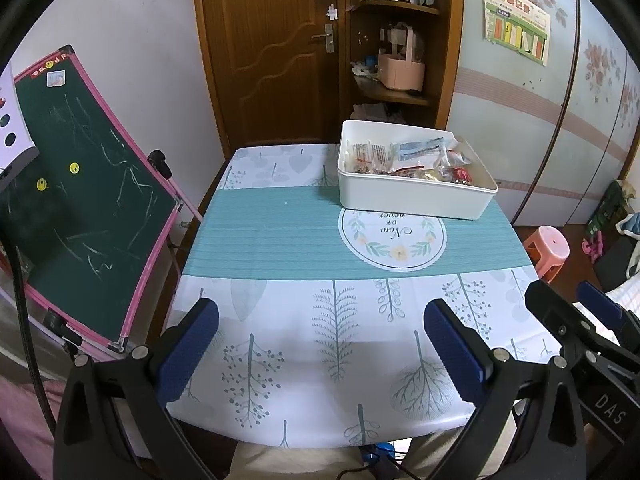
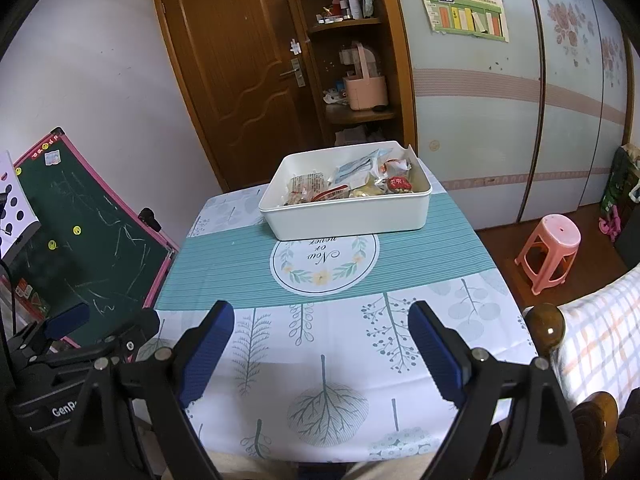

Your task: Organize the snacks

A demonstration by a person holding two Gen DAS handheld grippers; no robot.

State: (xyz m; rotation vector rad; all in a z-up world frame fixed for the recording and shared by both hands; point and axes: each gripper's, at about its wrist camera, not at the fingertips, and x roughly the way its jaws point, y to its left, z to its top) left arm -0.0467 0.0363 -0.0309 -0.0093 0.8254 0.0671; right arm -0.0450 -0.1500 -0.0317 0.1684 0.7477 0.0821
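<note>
Lying beyond tool [image 2: 320, 350]: snacks [image 2: 352, 184]

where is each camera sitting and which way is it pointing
Left wrist: on the left gripper at the near table edge, facing the door; its open fingers show, and the right gripper at far right.
Right wrist: on the right gripper, same heading, slightly rightward; its open fingers show, and the left gripper at far left.
Shared: white bin of snacks, tablecloth, chalkboard, pink stool.
</note>
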